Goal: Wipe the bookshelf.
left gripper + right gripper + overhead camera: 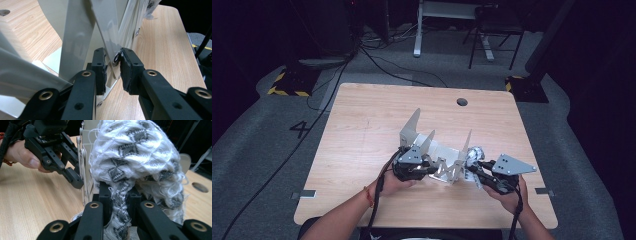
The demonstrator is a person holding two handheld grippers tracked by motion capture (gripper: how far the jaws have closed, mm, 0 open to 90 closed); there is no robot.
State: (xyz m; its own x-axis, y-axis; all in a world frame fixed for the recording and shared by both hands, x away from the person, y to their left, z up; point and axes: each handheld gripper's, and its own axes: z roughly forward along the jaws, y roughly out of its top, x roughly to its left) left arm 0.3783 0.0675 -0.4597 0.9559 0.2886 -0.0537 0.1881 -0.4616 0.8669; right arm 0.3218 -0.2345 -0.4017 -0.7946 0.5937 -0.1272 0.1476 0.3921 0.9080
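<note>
The right tongs [119, 202] are clamped on a bunched white-and-grey knitted cloth [136, 157], perhaps a sock or small towel, with a twisted neck of the fabric squeezed between the pads and the bulk ballooning out above them. The left tongs [113, 71] are closed on a thin grey flap [108, 37] of a folding grey rack [439, 155], the pads pinching the flap right at one of its rivets. In the high view the left tongs [428, 167] sit at the rack's near left end and the right tongs [473, 169] at its near right end, with the cloth [475, 153] touching the rack's right side. The rack stands a little toward the near edge of the table [362, 130], about midway between the left and right edges, its pointed panels sticking upward. As I judge it, the cloth is being brought onto the rack while the left side steadies it. The risks look plain: loose threads and loops could snag on the panels' pointed tips or rivets; the grip is on a narrow neck of fabric, so the bundle could slip free or unfurl; and since the light hinged rack is held by one thin flap, a push from the cloth might fold or tip it, or slide it along the table.
</note>
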